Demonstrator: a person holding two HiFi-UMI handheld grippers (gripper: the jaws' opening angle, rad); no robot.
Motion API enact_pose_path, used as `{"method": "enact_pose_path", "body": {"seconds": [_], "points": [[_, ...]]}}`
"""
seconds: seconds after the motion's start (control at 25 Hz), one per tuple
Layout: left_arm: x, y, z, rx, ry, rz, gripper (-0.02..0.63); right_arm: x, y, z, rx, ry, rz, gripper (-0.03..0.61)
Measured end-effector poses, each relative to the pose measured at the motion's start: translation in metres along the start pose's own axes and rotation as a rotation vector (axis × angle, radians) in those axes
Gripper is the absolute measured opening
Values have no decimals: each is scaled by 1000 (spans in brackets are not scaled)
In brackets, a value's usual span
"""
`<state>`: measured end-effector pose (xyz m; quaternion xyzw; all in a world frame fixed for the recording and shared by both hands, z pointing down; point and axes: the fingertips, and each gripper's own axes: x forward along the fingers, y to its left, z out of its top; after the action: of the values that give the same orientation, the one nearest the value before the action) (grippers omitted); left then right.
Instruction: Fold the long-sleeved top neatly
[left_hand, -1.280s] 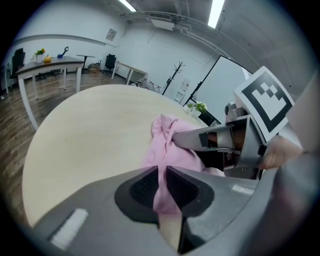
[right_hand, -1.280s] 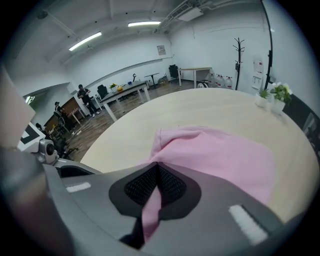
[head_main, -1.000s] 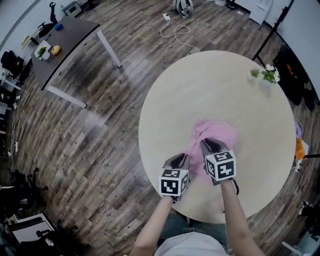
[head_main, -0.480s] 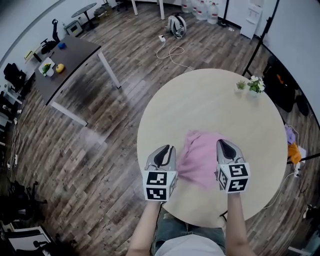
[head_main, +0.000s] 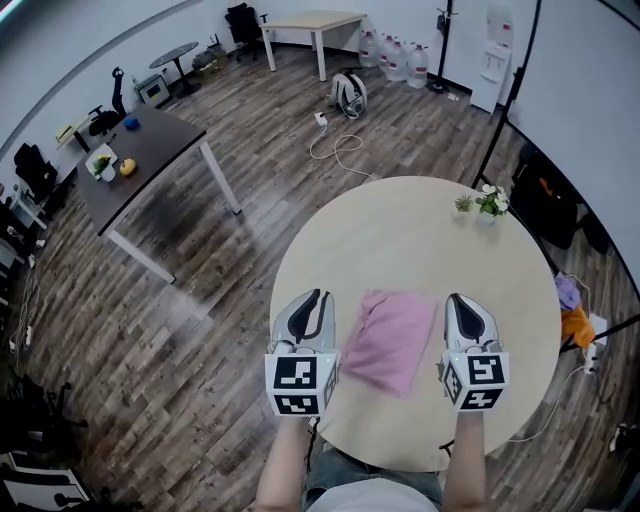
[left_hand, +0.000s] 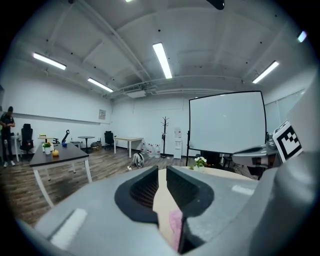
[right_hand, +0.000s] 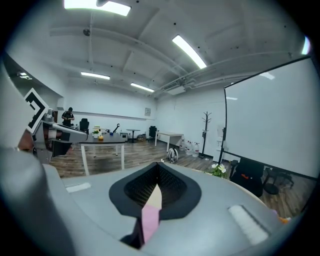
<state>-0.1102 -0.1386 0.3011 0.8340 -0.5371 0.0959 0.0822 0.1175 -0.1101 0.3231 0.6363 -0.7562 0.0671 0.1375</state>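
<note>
The pink long-sleeved top (head_main: 388, 340) lies as a flat folded rectangle on the round beige table (head_main: 400, 230), near its front edge. My left gripper (head_main: 317, 296) hovers just left of the top, lifted clear of it. A narrow gap stands between its jaws with nothing in it; in the left gripper view (left_hand: 162, 172) a strip of table and pink cloth (left_hand: 175, 225) shows through. My right gripper (head_main: 458, 298) hovers just right of the top. Its jaws have just closed tip to tip (right_hand: 158, 167) on nothing, with pink cloth (right_hand: 149, 220) visible below.
A small potted plant with white flowers (head_main: 490, 203) stands at the table's far right edge. A dark rectangular table (head_main: 140, 160) stands on the wooden floor to the far left. A white cable and a bag (head_main: 347, 95) lie on the floor beyond the round table.
Both grippers rose from the bunched pink top and moved apart to either side. The top now lies flatter, as a rectangle between them. The head view has tilted up.
</note>
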Motion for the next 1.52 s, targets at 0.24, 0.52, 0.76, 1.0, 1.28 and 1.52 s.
{"method": "enact_pose_path", "body": {"seconds": [0.24,0.52,0.76,1.0,1.28,1.52], "points": [[-16,3,23,-6,-53,27,164,-19,-7,10,32,-50,-33,25],[-26,-4,34,-4,-81,13,164,-29,-6,16,49,-75,-33,23],[-27,-9,38,-1,-87,7,164,-33,-5,24,41,-91,-37,23],[-25,-15,39,-5,-90,-3,164,-33,-12,24,48,-98,-49,23],[-22,-12,38,-6,-84,3,164,-33,-19,23,58,-96,-62,23],[-16,-13,36,-9,-82,-1,164,-32,-25,24,60,-101,-71,23]]}}
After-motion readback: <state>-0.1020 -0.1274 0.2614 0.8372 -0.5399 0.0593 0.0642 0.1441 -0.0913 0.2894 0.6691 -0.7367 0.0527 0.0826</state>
